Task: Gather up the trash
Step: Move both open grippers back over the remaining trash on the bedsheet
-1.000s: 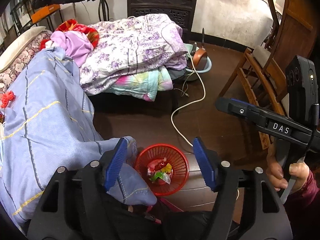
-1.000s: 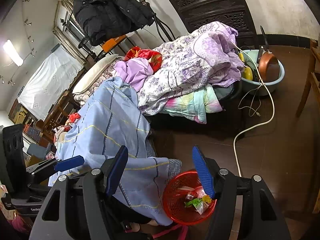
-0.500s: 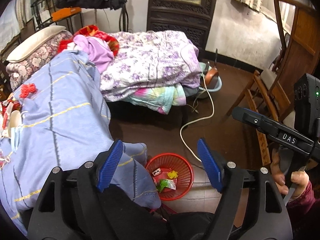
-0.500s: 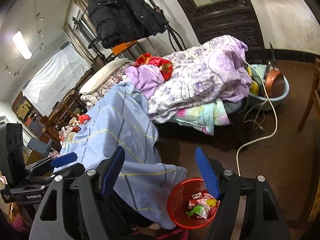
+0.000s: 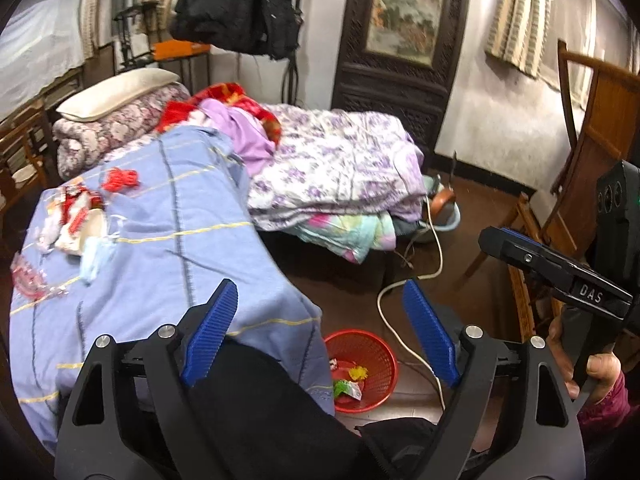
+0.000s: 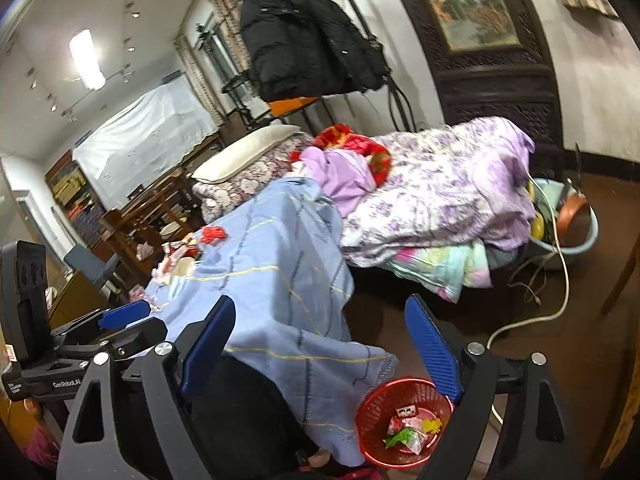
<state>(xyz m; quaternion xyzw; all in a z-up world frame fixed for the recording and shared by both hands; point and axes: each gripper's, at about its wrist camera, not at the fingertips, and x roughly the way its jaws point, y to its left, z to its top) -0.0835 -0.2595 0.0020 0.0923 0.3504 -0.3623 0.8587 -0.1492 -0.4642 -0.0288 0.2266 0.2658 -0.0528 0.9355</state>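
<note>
Left gripper (image 5: 320, 336): jaws spread wide, nothing between them. Right gripper (image 6: 320, 348): jaws likewise spread wide and empty. Both are held above the near corner of the blue blanket (image 5: 160, 248), which drapes over a raised surface.

Red basket (image 5: 362, 368) stands on the dark floor (image 5: 472, 280), just beside the hanging edge of the blanket. Inside it: several wrappers (image 6: 408, 430), red, green and yellow.

More trash (image 5: 72, 220) lies on the blanket's far left part, well apart from the basket: red-and-white wrappers and pale scraps in a loose cluster, with a red knotted bit (image 5: 120, 178) just beyond them.

A white cord (image 5: 400, 320) runs across the floor, passing just right of the basket. Behind the blanket, a pile of purple flowered bedding (image 5: 340, 168). A black coat (image 6: 304, 52) hangs on a rack near the wall.

In the left wrist view the right gripper shows at the right edge, a hand (image 5: 588, 372) wrapped around its handle.
</note>
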